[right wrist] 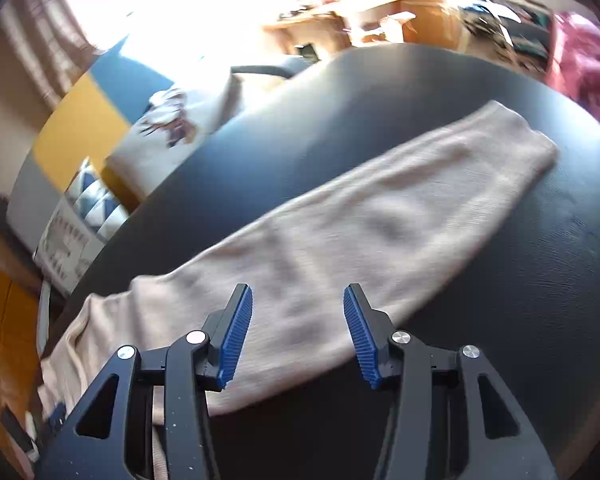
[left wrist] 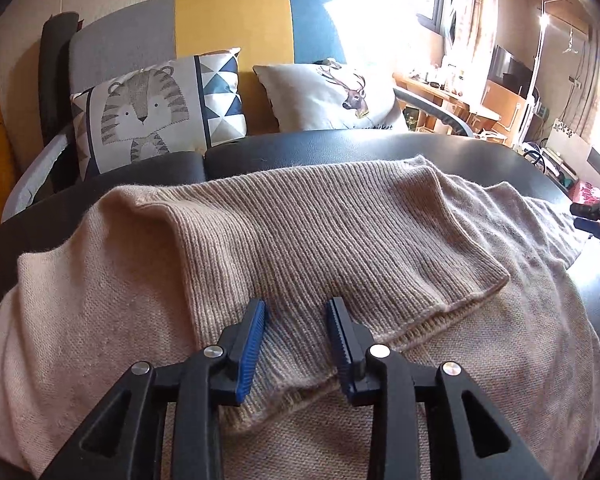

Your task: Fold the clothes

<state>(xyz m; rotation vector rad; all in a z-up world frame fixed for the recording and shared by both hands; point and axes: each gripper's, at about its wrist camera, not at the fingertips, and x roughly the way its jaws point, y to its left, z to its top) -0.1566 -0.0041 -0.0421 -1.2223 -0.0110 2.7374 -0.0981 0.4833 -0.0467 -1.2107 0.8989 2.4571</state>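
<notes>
Beige sweater [left wrist: 300, 220] flat on black table [left wrist: 380, 148], sleeve folded across; left gripper [left wrist: 296, 316] and right gripper [right wrist: 298, 308] jaws parted, empty

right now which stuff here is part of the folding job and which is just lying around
Part of the job:
- beige knitted sweater, one ribbed sleeve folded across its body
- its other sleeve, still stretched out
- black padded table under it
- left tool and right tool, both open

Just lying about:
- tiger-print cushion
- deer-print cushion
- grey, yellow and blue sofa
- wooden desk
</notes>
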